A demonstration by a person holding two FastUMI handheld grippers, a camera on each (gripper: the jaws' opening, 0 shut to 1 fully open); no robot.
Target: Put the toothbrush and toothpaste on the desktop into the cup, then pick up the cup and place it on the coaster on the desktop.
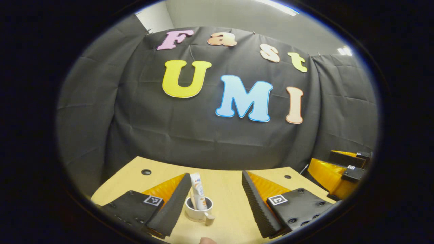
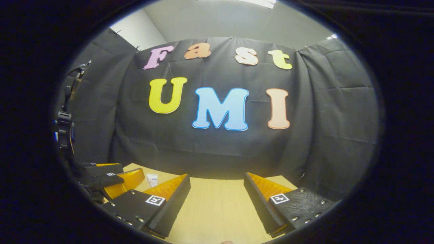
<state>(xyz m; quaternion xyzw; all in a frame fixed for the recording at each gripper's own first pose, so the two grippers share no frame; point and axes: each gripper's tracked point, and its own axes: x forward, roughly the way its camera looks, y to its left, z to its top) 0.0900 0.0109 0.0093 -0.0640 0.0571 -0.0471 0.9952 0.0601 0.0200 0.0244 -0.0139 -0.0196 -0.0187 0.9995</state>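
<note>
A white cup (image 1: 199, 210) stands on the wooden desktop (image 1: 223, 189) between the fingers of my left gripper (image 1: 215, 174), close to its left finger. The jaws stand wide apart and do not press on the cup. A toothpaste tube (image 1: 197, 188) sticks up out of the cup, with a thin toothbrush handle (image 1: 192, 200) beside it. The cup's handle (image 1: 210, 220) points toward the camera. In the right gripper view, my right gripper (image 2: 217, 175) is open over bare desktop (image 2: 217, 206). The toothpaste tube's top (image 2: 152, 179) peeks out behind the left finger.
The right gripper's body (image 1: 342, 169) hangs off the desk's right end in the left gripper view. The left gripper's body (image 2: 105, 178) shows at the left in the right gripper view. Two small round holes (image 1: 146, 171) (image 1: 287, 176) mark the desk's far side, against the black cloth wall.
</note>
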